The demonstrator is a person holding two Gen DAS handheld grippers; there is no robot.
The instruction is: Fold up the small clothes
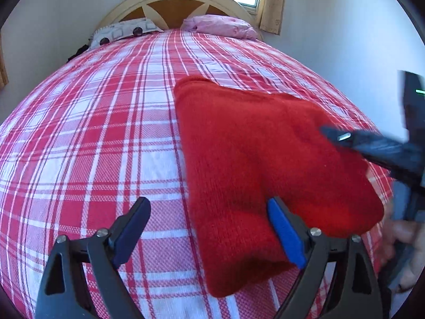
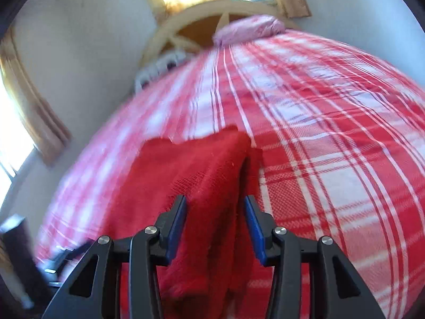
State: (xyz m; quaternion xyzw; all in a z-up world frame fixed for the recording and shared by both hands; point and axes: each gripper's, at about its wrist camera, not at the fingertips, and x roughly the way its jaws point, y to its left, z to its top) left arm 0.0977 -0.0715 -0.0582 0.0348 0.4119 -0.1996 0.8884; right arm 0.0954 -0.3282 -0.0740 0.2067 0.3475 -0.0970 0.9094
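Observation:
A red knitted garment [image 1: 265, 164] lies folded on the red-and-white plaid bedspread [image 1: 93, 138]. My left gripper [image 1: 209, 202] stands wide open at the garment's near left edge, with one finger over the bedspread and the other over the knit, and it grips nothing. From the right, a black finger [image 1: 345, 138] of my right gripper reaches over the garment. In the blurred right wrist view, a raised fold of the garment [image 2: 202, 170] runs between the blue pads, and my right gripper [image 2: 215, 200] is shut on it.
At the bed's head lie a patterned pillow [image 1: 124, 30] and a pink pillow [image 1: 220, 26], in front of a cream arched headboard [image 1: 172, 2]. A curtained window [image 1: 271, 2] is behind. A person's hand [image 1: 403, 239] holds the right gripper. White walls flank the bed.

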